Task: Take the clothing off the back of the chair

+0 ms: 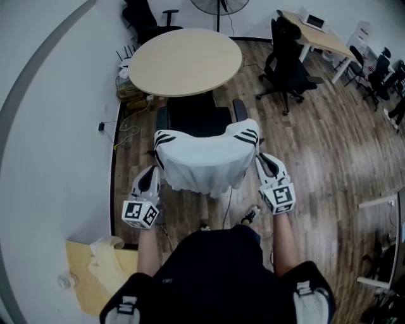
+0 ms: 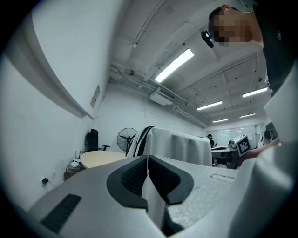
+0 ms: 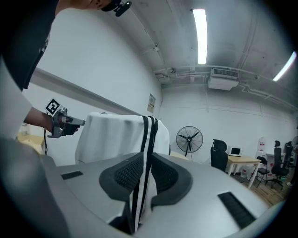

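Note:
A white garment with black stripes hangs over the back of a black chair right in front of me. My left gripper is at the garment's left side and is shut on a fold of its white cloth. My right gripper is at the garment's right side, its pads closed on the striped edge. In the left gripper view the draped garment rises beyond the jaws. The right gripper view shows the garment stretched away from the jaws, with the left gripper at its far end.
A round wooden table stands just beyond the chair, with a fan behind it. Black office chairs and a desk are at the back right. A white wall runs along the left, with cables and cardboard at its foot.

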`<state>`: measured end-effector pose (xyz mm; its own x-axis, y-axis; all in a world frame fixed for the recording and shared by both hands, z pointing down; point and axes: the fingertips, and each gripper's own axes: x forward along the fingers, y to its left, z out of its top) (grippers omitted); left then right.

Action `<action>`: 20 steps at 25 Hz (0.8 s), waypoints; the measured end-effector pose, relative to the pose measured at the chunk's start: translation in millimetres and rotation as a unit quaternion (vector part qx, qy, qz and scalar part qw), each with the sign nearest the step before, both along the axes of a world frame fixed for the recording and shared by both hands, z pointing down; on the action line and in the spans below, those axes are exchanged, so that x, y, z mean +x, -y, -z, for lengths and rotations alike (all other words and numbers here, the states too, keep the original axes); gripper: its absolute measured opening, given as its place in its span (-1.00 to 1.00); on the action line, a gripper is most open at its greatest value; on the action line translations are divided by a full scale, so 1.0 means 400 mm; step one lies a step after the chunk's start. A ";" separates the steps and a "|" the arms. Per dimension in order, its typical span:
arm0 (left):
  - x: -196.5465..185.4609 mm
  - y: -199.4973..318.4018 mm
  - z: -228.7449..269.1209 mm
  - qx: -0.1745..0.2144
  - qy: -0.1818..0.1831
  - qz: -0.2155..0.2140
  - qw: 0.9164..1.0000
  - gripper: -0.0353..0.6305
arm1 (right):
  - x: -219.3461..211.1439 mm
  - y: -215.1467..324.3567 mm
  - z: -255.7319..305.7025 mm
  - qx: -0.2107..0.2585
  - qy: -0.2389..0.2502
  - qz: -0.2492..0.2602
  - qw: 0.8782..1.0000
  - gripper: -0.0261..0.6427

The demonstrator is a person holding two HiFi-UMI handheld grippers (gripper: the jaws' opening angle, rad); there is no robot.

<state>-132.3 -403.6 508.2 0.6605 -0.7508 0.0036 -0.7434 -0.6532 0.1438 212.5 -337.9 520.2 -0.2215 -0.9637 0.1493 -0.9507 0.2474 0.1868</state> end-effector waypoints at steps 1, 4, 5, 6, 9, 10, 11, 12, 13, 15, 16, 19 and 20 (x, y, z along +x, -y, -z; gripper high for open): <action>0.000 0.005 0.006 0.006 -0.003 0.003 1.000 -0.88 | 0.002 0.008 0.009 0.004 0.000 0.002 1.000 -0.76; 0.002 0.018 0.011 0.011 -0.003 0.008 1.000 -0.86 | 0.006 0.029 0.012 0.009 0.003 0.015 1.000 -0.63; 0.004 0.021 0.010 0.010 0.000 0.009 1.000 -0.82 | 0.003 0.037 0.019 0.014 0.004 0.020 1.000 -0.59; 0.006 0.024 0.007 0.008 0.001 0.009 1.000 -0.76 | -0.002 0.046 0.033 0.021 0.005 0.027 0.999 -0.55; 0.021 0.035 0.002 0.001 0.013 0.004 1.000 -0.65 | -0.007 0.070 0.036 0.017 0.003 0.040 0.999 -0.46; 0.026 0.039 0.002 -0.001 0.019 0.002 1.000 -0.63 | -0.005 0.074 0.023 0.007 0.003 0.041 0.999 -0.44; 0.030 0.043 0.001 -0.003 0.024 0.000 1.000 -0.60 | -0.004 0.079 0.014 0.000 0.004 0.043 0.999 -0.44; 0.033 0.047 0.000 -0.004 0.027 -0.001 1.000 -0.58 | -0.006 0.085 0.010 -0.002 0.005 0.045 0.999 -0.43; 0.036 0.052 -0.001 -0.006 0.029 -0.002 1.000 -0.57 | -0.007 0.091 0.010 -0.002 0.006 0.048 0.999 -0.43; 0.044 0.062 -0.002 -0.006 0.033 -0.004 0.999 -0.54 | -0.008 0.102 0.012 -0.002 0.009 0.052 0.999 -0.43; 0.048 0.067 -0.001 -0.005 0.036 -0.005 0.999 -0.53 | -0.007 0.107 0.011 -0.002 0.011 0.054 0.998 -0.43; 0.058 0.080 0.005 -0.001 0.041 -0.006 0.999 -0.52 | -0.007 0.119 0.013 0.000 0.020 0.062 0.998 -0.42; 0.061 0.084 0.007 0.001 0.042 -0.006 0.999 -0.52 | -0.008 0.122 0.014 0.000 0.021 0.064 0.998 -0.42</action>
<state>-107.9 -437.0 505.6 0.6675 -0.7424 0.0578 -0.7443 -0.6630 0.0803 209.4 -386.5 514.6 -0.3491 -0.9270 0.1372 -0.9183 0.3676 0.1469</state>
